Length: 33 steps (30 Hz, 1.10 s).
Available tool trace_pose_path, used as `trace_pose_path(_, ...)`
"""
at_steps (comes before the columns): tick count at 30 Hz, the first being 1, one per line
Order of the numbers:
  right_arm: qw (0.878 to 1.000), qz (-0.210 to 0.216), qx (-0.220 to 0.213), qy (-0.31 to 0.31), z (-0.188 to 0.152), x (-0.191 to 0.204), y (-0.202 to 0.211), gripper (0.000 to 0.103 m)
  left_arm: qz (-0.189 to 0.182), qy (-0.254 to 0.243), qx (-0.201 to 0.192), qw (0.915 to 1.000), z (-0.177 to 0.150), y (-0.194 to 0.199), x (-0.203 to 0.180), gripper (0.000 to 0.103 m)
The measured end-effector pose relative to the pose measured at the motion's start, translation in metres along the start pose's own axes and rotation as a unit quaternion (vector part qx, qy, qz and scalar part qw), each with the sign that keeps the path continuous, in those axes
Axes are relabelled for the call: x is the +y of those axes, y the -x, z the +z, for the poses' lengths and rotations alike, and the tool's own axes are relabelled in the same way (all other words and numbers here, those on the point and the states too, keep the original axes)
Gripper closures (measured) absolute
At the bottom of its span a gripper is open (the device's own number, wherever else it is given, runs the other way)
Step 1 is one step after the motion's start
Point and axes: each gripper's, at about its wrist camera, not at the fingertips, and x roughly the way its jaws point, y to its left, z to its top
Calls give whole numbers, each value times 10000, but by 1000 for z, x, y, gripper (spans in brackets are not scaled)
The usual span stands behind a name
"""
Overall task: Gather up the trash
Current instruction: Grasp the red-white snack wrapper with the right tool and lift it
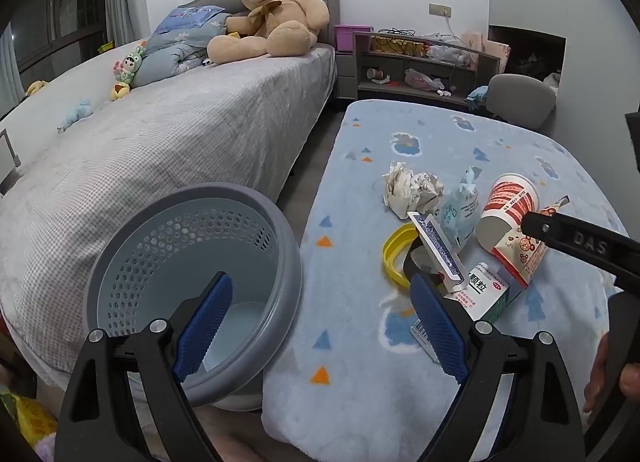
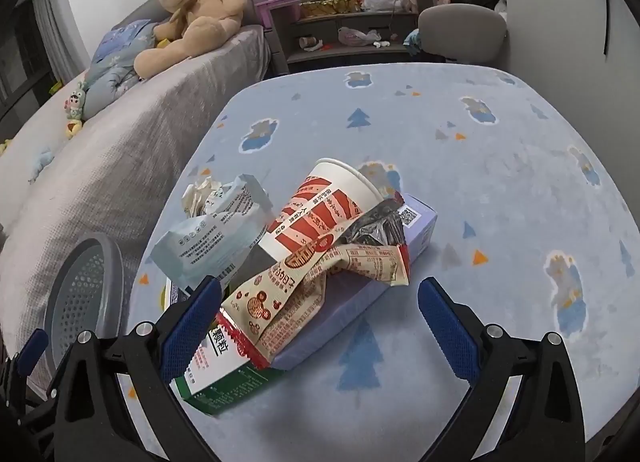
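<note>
Trash is heaped near the left edge of the blanket-covered tabletop [image 2: 500, 165]; nothing has been gripped.

Both the left gripper [image 1: 320, 326] and the right gripper [image 2: 316, 326] are held with jaws fully spread and empty. The paper cup [image 2: 320, 213] is seen lying tilted on a snack wrapper [image 2: 288, 302] and a lilac box [image 2: 416, 229], so it could be rolled or tipped off if the wrapper is pulled. The perforated bin [image 1: 192, 262] stands off the tabletop's left edge, beside the bed [image 1: 160, 149]; a drop could miss it. The medicine box [image 2: 216, 374] is partly covered, and the crumpled paper [image 1: 412, 189] is hard to make out.
</note>
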Motion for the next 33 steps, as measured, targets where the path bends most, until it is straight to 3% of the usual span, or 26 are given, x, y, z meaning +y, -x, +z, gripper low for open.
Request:
trace_pose_path(7,9999,-108,17,-35,4,1,-10,9,-57,45,32,10000,3,2,0,17)
trace_pose_path(8,9999,-113,19,-27,3,1,-10,11,-77,58,78,9999,3,0,-1,17)
trace_pose_path(10,9999,-69,77,-11,3,0,-12,26,-124,68,94,9999,4,0,-2,17)
trace_pose_path(14,10000,35,40,17,1,-1,-9,32,-111,60,48,9999,3,2,5,17)
trace_pose_path(17,9998,137,43,98,0,-2,-6,46,-144,71,60,9999,3,2,5,17)
trace_pose_path(19,9995,232,125,153,-2,-2,-6,72,-119,10,6,9999,2,1,3,17)
trace_pose_path(20,9993,269,171,171,-3,-3,-7,77,-155,13,15,9999,1,0,2,17)
trace_pose_path(30,9972,698,180,204,-14,-15,13,77,-483,-132,173,9986,-5,-7,-12,17)
trace_pose_path(33,9963,800,223,200,-17,-19,19,77,-649,-237,452,9966,-9,-13,-19,17)
